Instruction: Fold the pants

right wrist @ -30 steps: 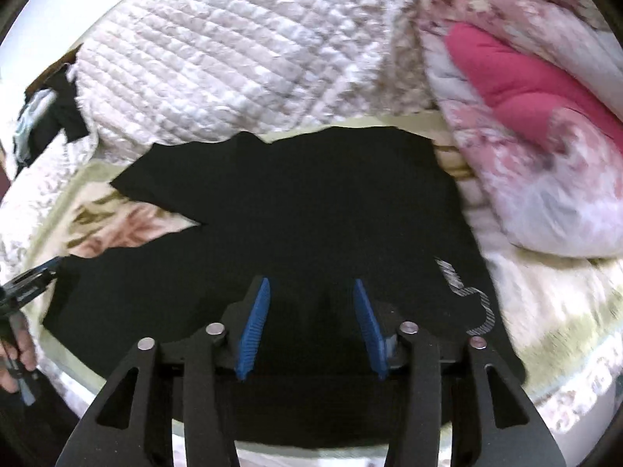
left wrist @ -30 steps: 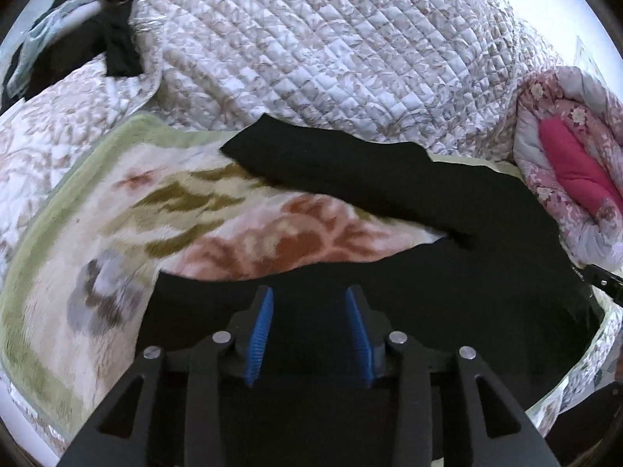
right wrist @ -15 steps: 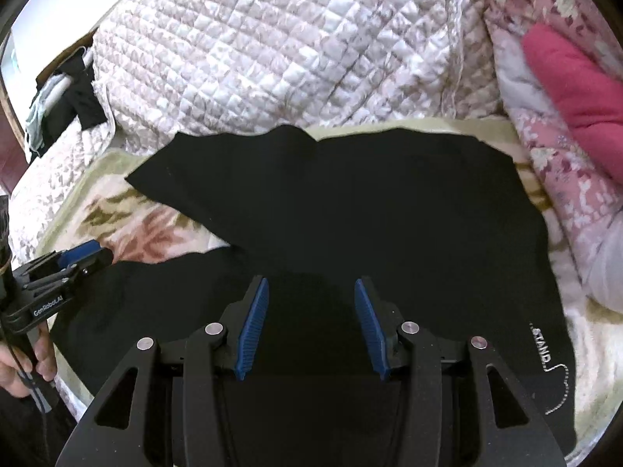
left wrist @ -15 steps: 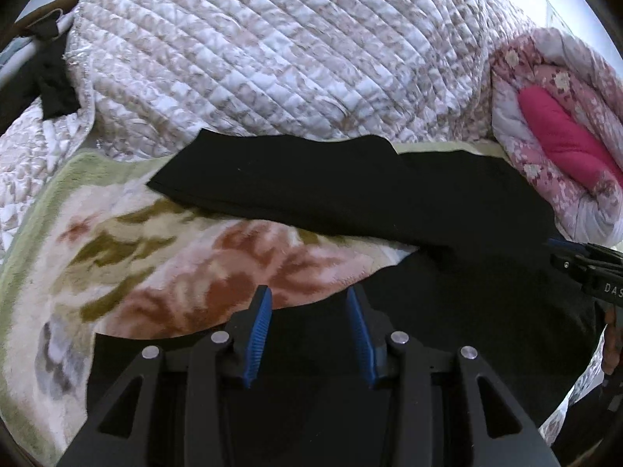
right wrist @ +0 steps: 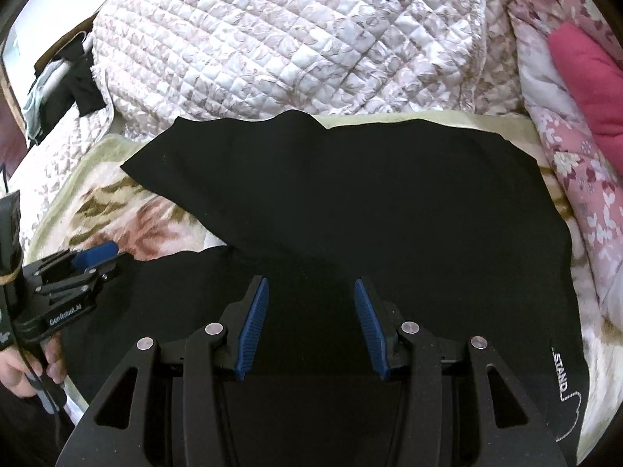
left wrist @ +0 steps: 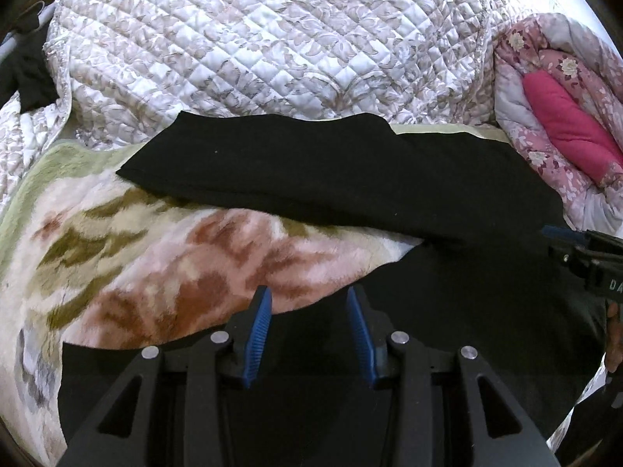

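Black pants lie spread on a floral fleece blanket, the two legs splayed apart toward the left, one far and one near. In the right wrist view the pants fill the middle, with white lettering near the waist at lower right. My left gripper is open and empty, over the near leg's upper edge. My right gripper is open and empty, over the pants near the crotch. The left gripper also shows in the right wrist view at the left.
A quilted cream bedspread is heaped behind the blanket. A pink floral duvet is rolled up at the right. Dark clothes hang at the far left. The right gripper's tip shows at the right edge.
Both grippers have moved forward and to the right over the pants; both stay open. The pants have not visibly moved.
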`<action>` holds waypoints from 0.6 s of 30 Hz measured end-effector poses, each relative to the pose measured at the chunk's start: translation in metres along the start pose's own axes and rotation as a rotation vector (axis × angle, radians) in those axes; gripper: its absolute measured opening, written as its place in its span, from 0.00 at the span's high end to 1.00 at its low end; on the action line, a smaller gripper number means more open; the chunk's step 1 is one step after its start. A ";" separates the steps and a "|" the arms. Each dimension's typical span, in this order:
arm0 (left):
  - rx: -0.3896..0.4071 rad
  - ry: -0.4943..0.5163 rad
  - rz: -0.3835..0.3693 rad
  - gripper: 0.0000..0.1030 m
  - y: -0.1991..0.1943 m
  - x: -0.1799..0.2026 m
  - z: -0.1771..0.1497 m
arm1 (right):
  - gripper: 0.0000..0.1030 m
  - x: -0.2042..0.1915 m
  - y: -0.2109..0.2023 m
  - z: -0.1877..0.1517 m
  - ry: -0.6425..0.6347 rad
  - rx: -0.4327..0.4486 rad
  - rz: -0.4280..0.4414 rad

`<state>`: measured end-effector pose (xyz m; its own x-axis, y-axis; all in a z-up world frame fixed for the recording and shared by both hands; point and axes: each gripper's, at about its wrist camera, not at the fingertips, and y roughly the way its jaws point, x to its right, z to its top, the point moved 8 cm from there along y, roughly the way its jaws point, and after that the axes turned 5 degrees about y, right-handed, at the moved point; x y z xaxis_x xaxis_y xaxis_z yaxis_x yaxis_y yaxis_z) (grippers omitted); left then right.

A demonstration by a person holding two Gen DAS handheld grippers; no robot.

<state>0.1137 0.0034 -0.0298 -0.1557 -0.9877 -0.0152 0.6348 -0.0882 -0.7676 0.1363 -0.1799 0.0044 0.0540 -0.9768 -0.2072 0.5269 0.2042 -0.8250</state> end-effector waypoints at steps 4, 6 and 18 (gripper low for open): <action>0.006 -0.003 -0.024 0.54 0.002 0.003 0.009 | 0.48 0.005 0.003 0.004 0.025 -0.002 0.014; 0.002 -0.003 -0.035 0.53 0.005 0.005 0.013 | 0.47 0.006 0.006 0.007 0.028 -0.005 0.011; 0.029 0.054 -0.030 0.43 0.049 -0.018 0.091 | 0.35 0.027 0.028 0.071 -0.065 0.002 0.020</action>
<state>0.2167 0.0051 -0.0093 -0.2149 -0.9762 -0.0276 0.6510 -0.1222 -0.7492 0.2128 -0.2055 0.0135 0.1200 -0.9746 -0.1889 0.5268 0.2238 -0.8200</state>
